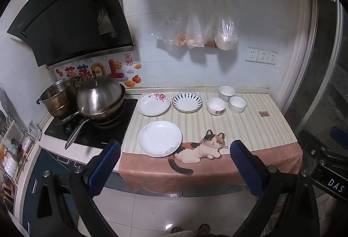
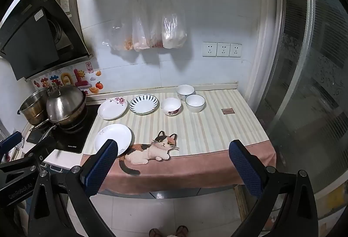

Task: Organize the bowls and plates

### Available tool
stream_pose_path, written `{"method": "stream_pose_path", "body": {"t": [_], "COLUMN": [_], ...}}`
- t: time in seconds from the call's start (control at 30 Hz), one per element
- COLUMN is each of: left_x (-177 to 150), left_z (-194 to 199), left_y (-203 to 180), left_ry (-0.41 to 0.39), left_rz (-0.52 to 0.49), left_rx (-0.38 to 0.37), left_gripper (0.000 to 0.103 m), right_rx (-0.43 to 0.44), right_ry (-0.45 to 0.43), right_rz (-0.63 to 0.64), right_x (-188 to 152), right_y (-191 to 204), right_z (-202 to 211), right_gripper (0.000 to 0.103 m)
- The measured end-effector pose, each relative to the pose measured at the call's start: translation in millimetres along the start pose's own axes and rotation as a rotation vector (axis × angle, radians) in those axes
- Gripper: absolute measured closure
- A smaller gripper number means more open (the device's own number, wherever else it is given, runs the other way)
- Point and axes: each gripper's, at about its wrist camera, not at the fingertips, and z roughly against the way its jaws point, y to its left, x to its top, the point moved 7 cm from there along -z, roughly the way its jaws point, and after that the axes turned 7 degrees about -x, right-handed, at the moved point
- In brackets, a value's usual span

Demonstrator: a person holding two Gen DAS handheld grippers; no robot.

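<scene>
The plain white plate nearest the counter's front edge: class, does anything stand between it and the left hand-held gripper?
Nothing visible. The white plate lies alone on the cloth, the open left hand-held gripper short of it.

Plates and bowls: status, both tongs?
Left tongs open, empty, short of the counter. Right tongs same. Three plates and three bowls lie separate on the cat cloth, nothing stacked. Path clear; lidded wok off left.

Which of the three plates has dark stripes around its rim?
The striped plate, in the back row beside the bowls. The other two are white with floral marks.
</scene>
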Motion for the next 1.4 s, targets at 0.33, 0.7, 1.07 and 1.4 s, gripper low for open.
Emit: {"method": "stream_pose_path", "body": {"t": [0.33,0.7,1.07,1.4], "left_x": [-0.3,0.6,1.7,1.9], "left_z": [-0.6,-4.5,-5.1,-5.2], "left_y": [-0.1,1.6,2.6,2.7], "left_ry": [0.007,0.006,0.008,0.008], "left_rz": [0.002,0.003,0.006,0.006], "left_rx": [0.001,0.003,0.001,0.0], "left_gripper": [0.0,0.0,0.0,0.0], "right_rx": [0.001,0.003,0.004,0.006], "right_ry": [0.001,0.003,0.003,0.004], "right_rz": [-0.005,-0.002,-0.004,-0.003], "right_x": [0.6,-0.4,-1.0,0.5], "right_y": [-2.0,-3.3,-2.0,1.7], "right_z": [-3.6,-8.5,-7.4,-11.4], "right_gripper": [0.0,0.0,0.0,0.0]}}
